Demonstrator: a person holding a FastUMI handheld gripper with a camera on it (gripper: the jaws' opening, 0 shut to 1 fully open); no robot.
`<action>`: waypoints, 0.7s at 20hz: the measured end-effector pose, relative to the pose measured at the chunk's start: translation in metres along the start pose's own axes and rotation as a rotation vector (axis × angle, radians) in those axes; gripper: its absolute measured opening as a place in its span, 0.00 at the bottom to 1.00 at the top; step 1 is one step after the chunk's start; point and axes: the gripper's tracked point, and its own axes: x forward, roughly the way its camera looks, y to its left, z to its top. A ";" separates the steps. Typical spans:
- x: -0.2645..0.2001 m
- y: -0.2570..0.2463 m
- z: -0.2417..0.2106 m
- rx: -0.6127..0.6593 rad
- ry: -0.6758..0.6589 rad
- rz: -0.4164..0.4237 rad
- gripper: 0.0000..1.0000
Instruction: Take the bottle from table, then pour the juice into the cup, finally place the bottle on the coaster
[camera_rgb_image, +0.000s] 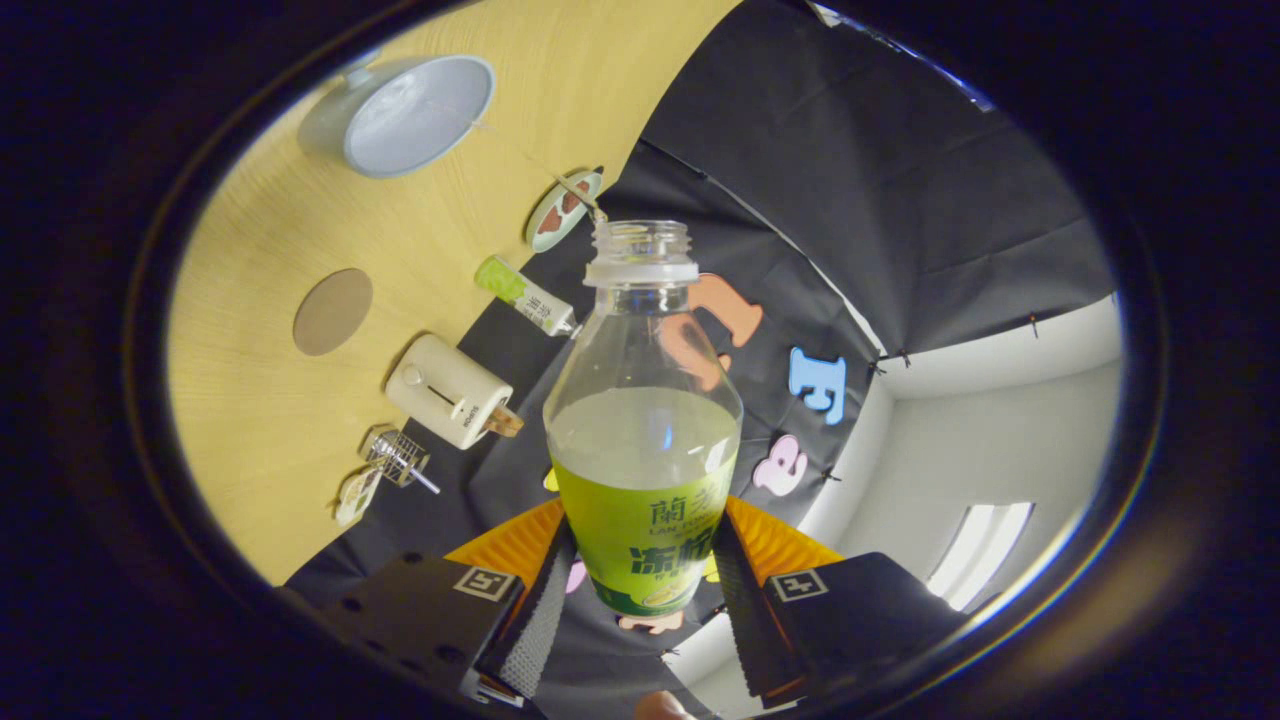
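A staged recording booth, not a real home: black cloth (880, 170) hangs as a wall behind a pale wood-grain table (290, 260), with plain white room walls (1000, 430) beyond at lower right. Household props, a toaster (450, 392) and bowl (410, 115), sit spaced apart.

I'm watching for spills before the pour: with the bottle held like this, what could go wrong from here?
1. The bottle has no cap and is roughly half full, so a fast tilt could splash juice onto the table before it reaches the cup.
2. The gripper grips low on the label, so the bottle may pivot or slip.
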 end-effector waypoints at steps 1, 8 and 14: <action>0.001 -0.001 0.001 -0.002 -0.002 0.000 0.78; 0.002 -0.008 0.002 -0.023 -0.011 -0.018 0.78; 0.002 -0.010 0.004 -0.010 -0.014 -0.018 0.78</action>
